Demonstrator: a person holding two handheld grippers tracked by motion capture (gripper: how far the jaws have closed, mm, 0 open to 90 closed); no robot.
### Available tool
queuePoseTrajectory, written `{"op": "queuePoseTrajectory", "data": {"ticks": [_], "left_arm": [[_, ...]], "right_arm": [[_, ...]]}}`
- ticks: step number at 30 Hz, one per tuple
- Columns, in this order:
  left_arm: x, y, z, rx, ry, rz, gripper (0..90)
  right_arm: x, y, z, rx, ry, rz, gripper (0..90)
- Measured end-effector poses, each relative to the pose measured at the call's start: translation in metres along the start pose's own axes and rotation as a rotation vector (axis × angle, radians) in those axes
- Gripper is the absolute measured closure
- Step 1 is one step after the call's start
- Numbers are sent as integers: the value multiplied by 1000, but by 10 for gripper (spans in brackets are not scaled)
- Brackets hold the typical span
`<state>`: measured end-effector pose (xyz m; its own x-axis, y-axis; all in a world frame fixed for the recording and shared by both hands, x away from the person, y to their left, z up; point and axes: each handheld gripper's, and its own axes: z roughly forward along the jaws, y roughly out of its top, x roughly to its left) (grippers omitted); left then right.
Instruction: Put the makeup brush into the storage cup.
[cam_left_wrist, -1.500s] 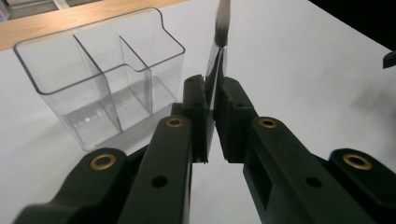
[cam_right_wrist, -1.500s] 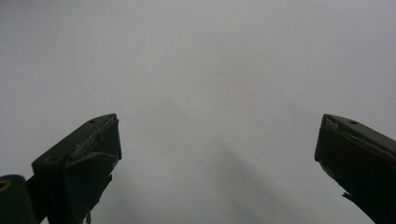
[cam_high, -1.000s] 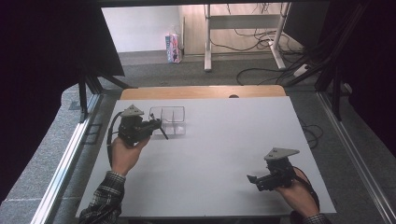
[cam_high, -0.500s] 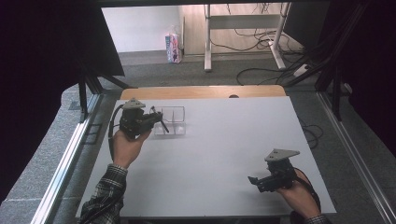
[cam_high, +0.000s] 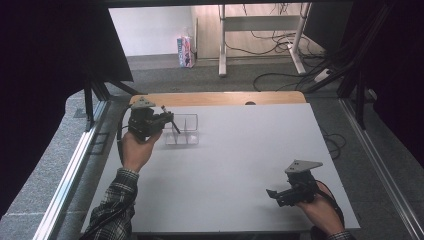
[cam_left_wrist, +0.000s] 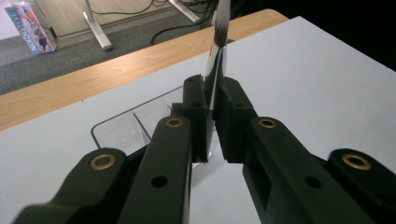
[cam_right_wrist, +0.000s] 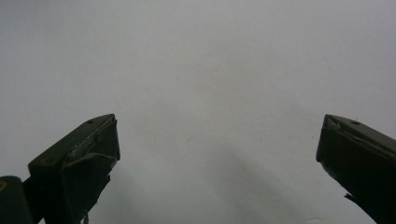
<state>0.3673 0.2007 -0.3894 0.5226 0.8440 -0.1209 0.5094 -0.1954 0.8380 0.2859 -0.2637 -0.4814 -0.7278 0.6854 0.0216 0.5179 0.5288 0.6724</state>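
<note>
My left gripper (cam_high: 167, 120) hovers over the left end of a clear plastic divided tray (cam_high: 189, 137) at the table's far left. It is shut on a thin, flat silver utensil (cam_left_wrist: 218, 44); which kind I cannot tell. In the left gripper view the two jaws of the left gripper (cam_left_wrist: 214, 100) pinch the utensil, which rises edge-on above the tray (cam_left_wrist: 122, 125). In the high view the utensil (cam_high: 175, 127) slants down toward the tray. My right gripper (cam_high: 274, 194) rests low near the table's front right, open with nothing between its jaws; below the right gripper (cam_right_wrist: 217, 135) lies bare white tabletop.
The white table (cam_high: 250, 150) has a wooden strip (cam_high: 225, 98) along its far edge. A metal rail (cam_high: 70, 175) runs along the left side. On the floor beyond are a pink carton (cam_high: 185, 51), desk legs and cables (cam_high: 280, 80).
The left hand has carried the utensil a little up and away from the person, from beside the tray to over its left end. The right hand has kept still.
</note>
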Motion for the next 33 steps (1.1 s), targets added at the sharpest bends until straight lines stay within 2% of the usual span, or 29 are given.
{"op": "queuePoseTrajectory", "data": {"ticks": [16,23,33], "left_arm": [[8,13,15,-9,55,-5,832],[10,14,23,-14,71,-13,832],[12,10,39,6,82,-20,831]], "right_arm": [[-1,-1,-1,-14,21,10,0],[-1,-2,0,-3,19,7,0],[0,-2,2,10,25,6,0]]}}
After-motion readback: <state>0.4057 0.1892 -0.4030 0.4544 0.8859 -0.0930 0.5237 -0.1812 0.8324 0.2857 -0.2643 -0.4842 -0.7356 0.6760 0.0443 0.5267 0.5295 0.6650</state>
